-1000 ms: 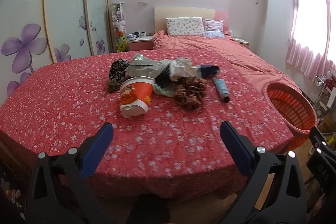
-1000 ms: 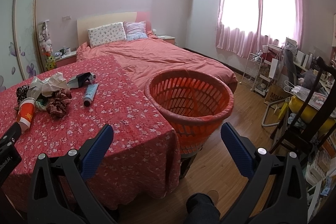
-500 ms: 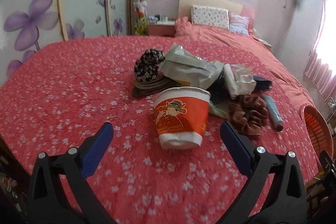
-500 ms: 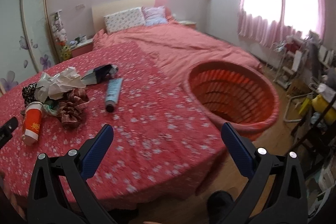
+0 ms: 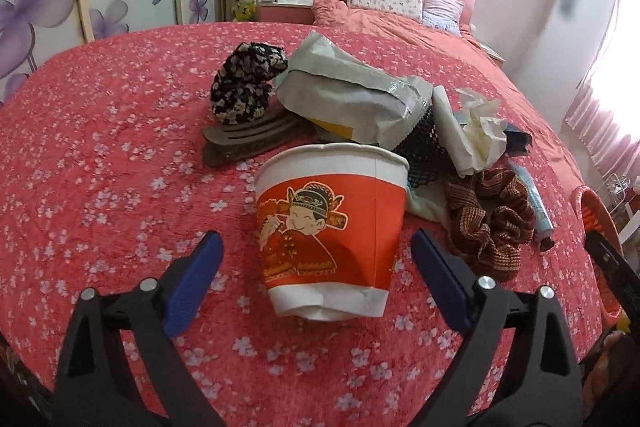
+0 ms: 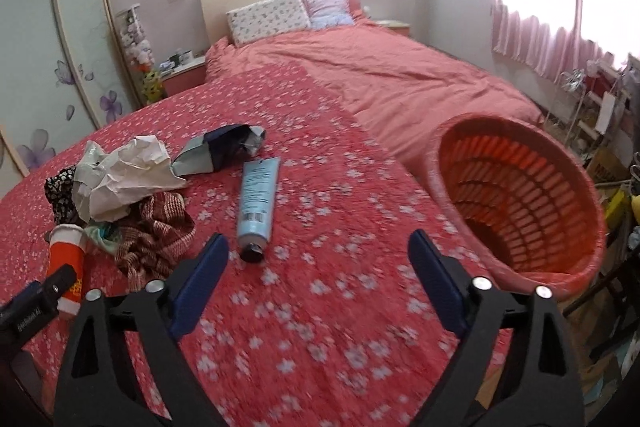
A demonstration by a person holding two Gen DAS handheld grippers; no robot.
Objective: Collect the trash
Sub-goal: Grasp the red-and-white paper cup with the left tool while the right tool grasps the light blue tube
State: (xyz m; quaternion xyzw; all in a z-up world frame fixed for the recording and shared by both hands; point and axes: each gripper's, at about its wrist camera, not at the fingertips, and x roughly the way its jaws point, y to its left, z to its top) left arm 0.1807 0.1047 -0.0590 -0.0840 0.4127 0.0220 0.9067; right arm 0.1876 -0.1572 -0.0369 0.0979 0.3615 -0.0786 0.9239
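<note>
A: Red paper cup [image 5: 332, 227] lies on its side on the flowered cloth [image 5: 100, 155], base toward the lens. Left gripper [image 5: 316, 255] straddles its lower half; jaws wide but closing, pads clear of the cup wall on both sides. No contact seen.

B: Right wrist view shows the same cup [image 6: 66, 259] only at far left, small, partly behind the left gripper's black body. Right gripper [image 6: 318, 257] is over bare cloth; jaws closing, nothing between them.

A: Behind the cup in the left view: grey mailer bag [image 5: 352, 95], black floral pouch [image 5: 246, 85] on a brown clip [image 5: 248, 141], crumpled tissue [image 5: 480, 131], brown scrunchie [image 5: 488, 223].

B: Clip and mailer not readable from my side. My view adds the blue tube [image 6: 258, 203] in full, cap toward the lens, just beyond the left pad, and a dark torn wrapper [image 6: 224, 151] behind it. Tissue [image 6: 124, 179] and scrunchie [image 6: 156, 231] sit left of the tube.

A: Tube [image 5: 538, 203] is a sliver at the right edge here.

B: Orange basket [image 6: 520, 203] stands off the cloth's right edge, open mouth fully visible, seemingly empty. Your view?

A: Only a slice of its rim [image 5: 592, 211].
</note>
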